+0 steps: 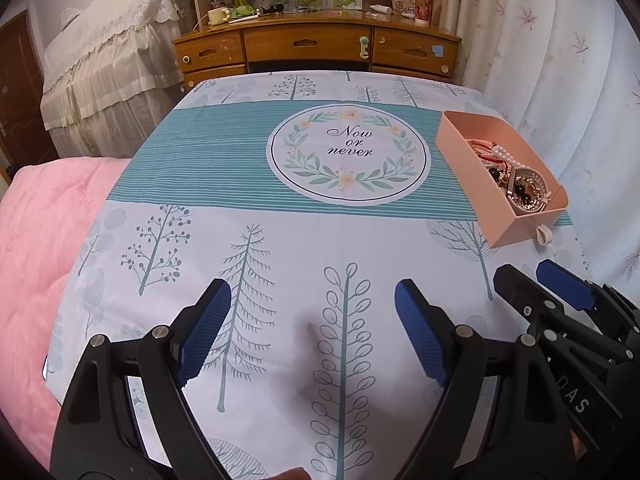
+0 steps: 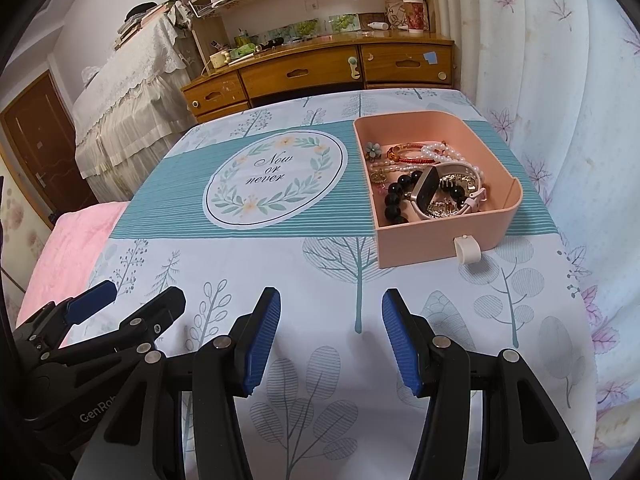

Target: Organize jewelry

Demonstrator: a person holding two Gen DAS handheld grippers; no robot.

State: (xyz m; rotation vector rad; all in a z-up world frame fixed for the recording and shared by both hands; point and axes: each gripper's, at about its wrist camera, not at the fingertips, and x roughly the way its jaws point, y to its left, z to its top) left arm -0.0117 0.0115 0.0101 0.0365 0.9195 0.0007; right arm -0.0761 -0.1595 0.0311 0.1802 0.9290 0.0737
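On the table's tree-printed white and teal cloth (image 2: 280, 264), an open pink plastic drawer tray (image 2: 440, 240) sits at far right, holding a tangle of jewelry (image 2: 416, 184): pearl strands, black bead bracelet, red bangle, pale-strapped watch. Left claw (image 1: 312, 328): blue pads spread, nothing between, low over the cloth. Right claw (image 2: 330, 338): spread, empty, near the tray's front with its white pull tab (image 2: 466, 250).
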